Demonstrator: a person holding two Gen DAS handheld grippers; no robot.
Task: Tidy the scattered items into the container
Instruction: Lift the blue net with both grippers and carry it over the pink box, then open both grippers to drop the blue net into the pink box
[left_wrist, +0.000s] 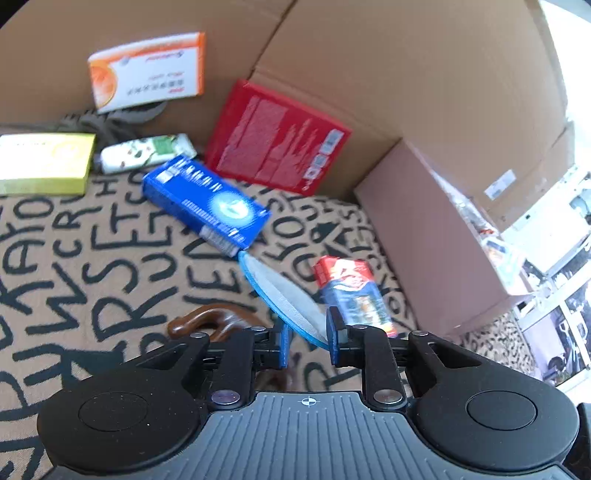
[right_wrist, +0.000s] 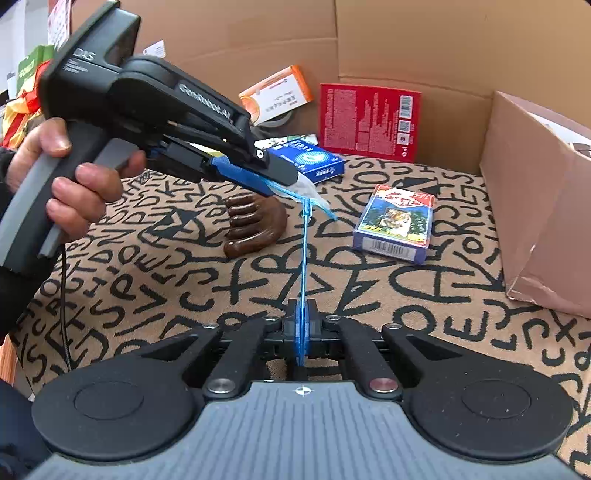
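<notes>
both grippers clamp one thin blue-rimmed mesh paddle (right_wrist: 303, 236) above the lettered mat (right_wrist: 369, 288) — right gripper (right_wrist: 303, 325) jaws shut on its handle, left gripper (left_wrist: 309, 341) jaws pinching its flat oval head.

Both grippers are black with round pivot discs, silver screws, ribbed grey bases and blue fingers; left gripper (right_wrist: 295, 184) bears white "GenRobot.AI" lettering, grey handle, dark sleeve at nine o'clock.
</notes>
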